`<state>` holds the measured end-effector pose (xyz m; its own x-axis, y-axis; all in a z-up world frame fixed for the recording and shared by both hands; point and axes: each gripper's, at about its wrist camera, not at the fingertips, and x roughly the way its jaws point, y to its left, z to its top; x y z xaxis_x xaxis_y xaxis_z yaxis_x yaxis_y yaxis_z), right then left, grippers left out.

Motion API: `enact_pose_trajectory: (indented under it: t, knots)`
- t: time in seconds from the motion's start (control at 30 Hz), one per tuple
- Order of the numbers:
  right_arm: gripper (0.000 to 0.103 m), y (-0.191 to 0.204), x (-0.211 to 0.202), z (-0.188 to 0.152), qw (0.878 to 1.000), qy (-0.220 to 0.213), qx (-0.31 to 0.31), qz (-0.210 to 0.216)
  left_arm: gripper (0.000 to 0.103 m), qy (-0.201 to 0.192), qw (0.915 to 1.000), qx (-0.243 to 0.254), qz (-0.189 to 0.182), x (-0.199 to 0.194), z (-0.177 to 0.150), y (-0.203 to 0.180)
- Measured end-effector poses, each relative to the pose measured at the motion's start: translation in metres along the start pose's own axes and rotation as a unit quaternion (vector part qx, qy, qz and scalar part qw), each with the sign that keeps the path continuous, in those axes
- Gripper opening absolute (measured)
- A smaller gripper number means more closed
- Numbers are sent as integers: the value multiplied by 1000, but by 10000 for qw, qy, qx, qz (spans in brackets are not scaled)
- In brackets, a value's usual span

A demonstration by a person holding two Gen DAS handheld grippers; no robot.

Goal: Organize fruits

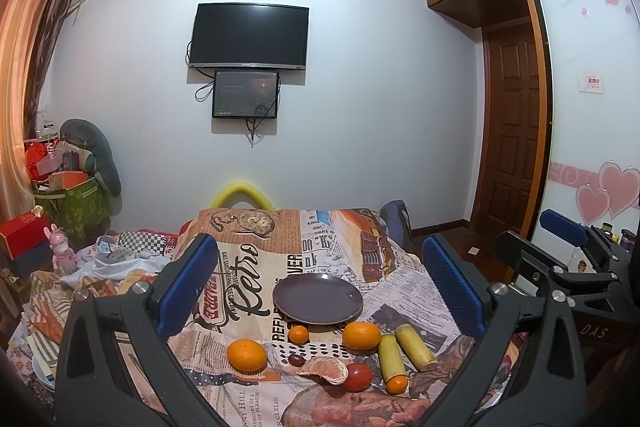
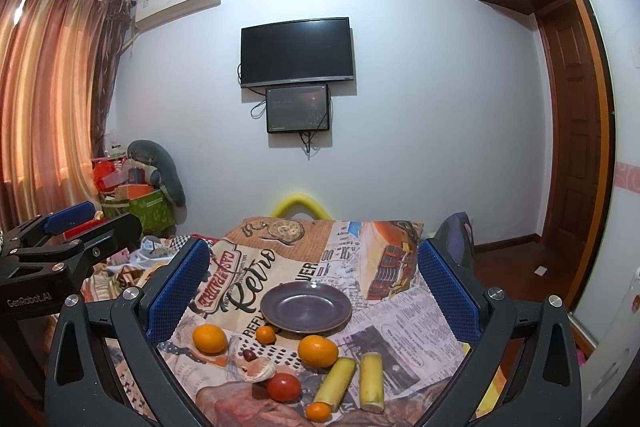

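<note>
An empty dark plate [image 1: 318,298] [image 2: 306,306] sits on a newspaper-print cloth [image 1: 400,291]. In front of it lie two oranges [image 1: 247,354] [image 1: 361,335], a small tangerine [image 1: 298,334], a peeled tangerine half [image 1: 324,369], a red tomato [image 1: 357,377], a dark grape [image 1: 295,359], two green sugarcane pieces [image 1: 402,351] and a kumquat [image 1: 397,384]. My left gripper [image 1: 320,283] is open and empty, above and before the fruit. My right gripper [image 2: 314,287] is open and empty too; it shows at the right of the left wrist view [image 1: 576,247].
The cloth covers a raised surface with rumpled bedding [image 1: 120,263] to its left. Boxes and a green bin [image 1: 74,203] stand in the far left corner. A wardrobe and door [image 1: 516,131] stand at the right. A TV [image 1: 249,37] hangs on the back wall.
</note>
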<state>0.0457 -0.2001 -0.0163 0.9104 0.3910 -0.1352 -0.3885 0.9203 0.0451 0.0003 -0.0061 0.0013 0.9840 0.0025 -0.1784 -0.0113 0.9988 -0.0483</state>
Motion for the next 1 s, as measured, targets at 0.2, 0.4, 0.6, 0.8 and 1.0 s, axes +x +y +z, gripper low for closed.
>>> enact_pose_trajectory:
  t: [0.2, 0.4, 0.6, 0.8, 1.0]
  knots:
    - [103, 1, -1, 0, 10000, 2, -11, 16, 103, 1, 10000, -5, 5, 0, 0, 0]
    - [103, 1, -1, 0, 10000, 3, -21, 24, 103, 3, 10000, -24, -5, 1, 1, 1]
    - [103, 1, 3, -1, 10000, 42, -48, -16, 103, 58, 10000, -19, -27, 6, 1, 3]
    - [103, -7, 17, -8, 9998, 178, -8, -77, 103, 269, 9995, 12, -134, 24, -6, 10]
    - [103, -24, 47, -29, 9969, 670, -31, -408, 103, 548, 9984, 97, 68, 49, -19, 27]
